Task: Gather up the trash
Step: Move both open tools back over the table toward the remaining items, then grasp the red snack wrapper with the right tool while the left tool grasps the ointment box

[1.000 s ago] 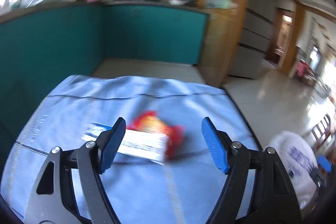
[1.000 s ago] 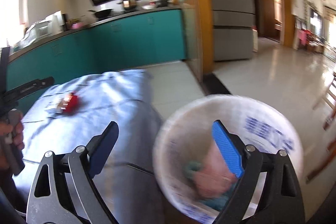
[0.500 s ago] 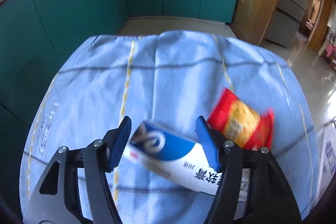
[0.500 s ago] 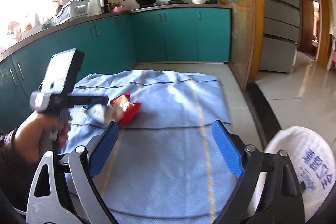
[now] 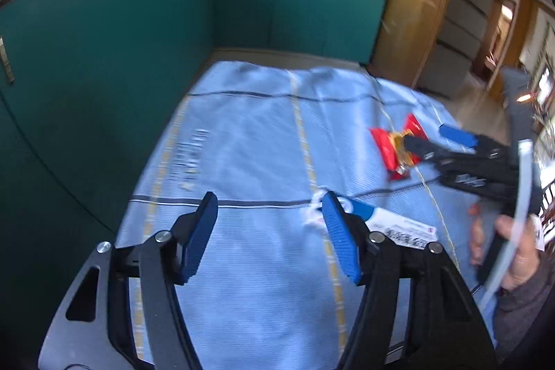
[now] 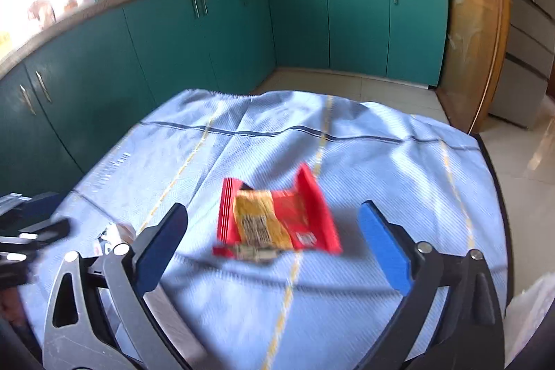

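Blue cloth spread over the bench, teal cabinets behind it. Red wrapper lying flat near the middle of the cloth, yellow patch on its face, edges blurred. White-and-blue packet also on the cloth, nearer than the wrapper in the left wrist view, partly hidden behind the right finger of the left gripper.

Left gripper released, jaws half apart over bare cloth, nothing between them, packet just beside and outside the right pad. Right gripper released too, jaws opening wide, hovering above the cloth with the wrapper framed between the pads but untouched by either. In the left wrist view, same right gripper reaching in from the right edge of the cloth, one black finger overlapping the wrapper; contact there impossible to tell. Hand gripping its handle at the cloth's right edge.
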Demonstrator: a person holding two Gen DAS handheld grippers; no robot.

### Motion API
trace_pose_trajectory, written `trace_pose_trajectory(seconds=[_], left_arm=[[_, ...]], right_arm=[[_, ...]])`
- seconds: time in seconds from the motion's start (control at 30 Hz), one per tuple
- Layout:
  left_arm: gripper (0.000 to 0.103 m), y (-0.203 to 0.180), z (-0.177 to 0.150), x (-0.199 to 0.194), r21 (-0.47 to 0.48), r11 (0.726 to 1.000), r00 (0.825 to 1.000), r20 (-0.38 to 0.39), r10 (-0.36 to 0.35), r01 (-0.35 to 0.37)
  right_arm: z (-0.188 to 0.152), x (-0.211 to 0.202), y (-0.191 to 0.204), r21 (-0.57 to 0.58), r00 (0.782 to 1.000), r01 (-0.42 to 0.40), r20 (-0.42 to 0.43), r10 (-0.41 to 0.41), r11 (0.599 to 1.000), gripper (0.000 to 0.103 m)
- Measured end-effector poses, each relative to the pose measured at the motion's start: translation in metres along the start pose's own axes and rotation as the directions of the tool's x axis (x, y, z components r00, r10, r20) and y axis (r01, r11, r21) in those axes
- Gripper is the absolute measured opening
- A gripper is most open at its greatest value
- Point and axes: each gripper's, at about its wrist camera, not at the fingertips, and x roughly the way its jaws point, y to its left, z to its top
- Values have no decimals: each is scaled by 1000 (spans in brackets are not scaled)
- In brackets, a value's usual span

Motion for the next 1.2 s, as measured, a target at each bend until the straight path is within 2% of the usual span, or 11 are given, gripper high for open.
trace_pose_trajectory(seconds=[0.13,0.27,0.3,0.37,0.4,0.5,0.57,0.73,0.8,1.03,1.2], left_arm=[[65,9,1,-2,-16,1000,1000,18,-1,1],[67,3,3,2,-15,1000,999,34,-14,15],[67,0,4,3,-12,1000,999,38,-17,18],[67,-3,4,3,-7,1000,999,45,-26,27],[67,-6,4,2,-5,1000,998,49,-30,30],[67,-13,5,1,7,1000,998,58,-23,22],[67,-15,4,2,5,1000,998,59,-22,22],[67,-21,3,4,0,1000,998,56,-12,12],[67,-23,2,5,0,1000,998,54,-10,10],[68,-22,2,3,-7,1000,998,55,-3,4],[71,-19,0,12,-20,1000,1000,26,-3,4]], right_arm=[[1,34,17,-74,994,50,-94,-57,996,98],[-4,29,19,-74,995,23,-92,-30,997,96],[-6,29,20,-80,995,23,-97,-31,997,85],[-11,27,21,-95,994,30,-106,-40,995,74],[-12,25,20,-95,994,30,-99,-39,995,64],[-12,10,18,-84,996,16,-87,-23,996,43],[-16,-1,17,-83,995,-5,-95,-3,997,37],[-33,-18,19,-95,995,-18,-101,8,995,32],[-36,-26,20,-96,995,-28,-93,19,995,21],[-46,-72,27,-115,997,-63,-43,59,991,21],[-46,-96,28,-112,999,-49,-4,49,993,21]])
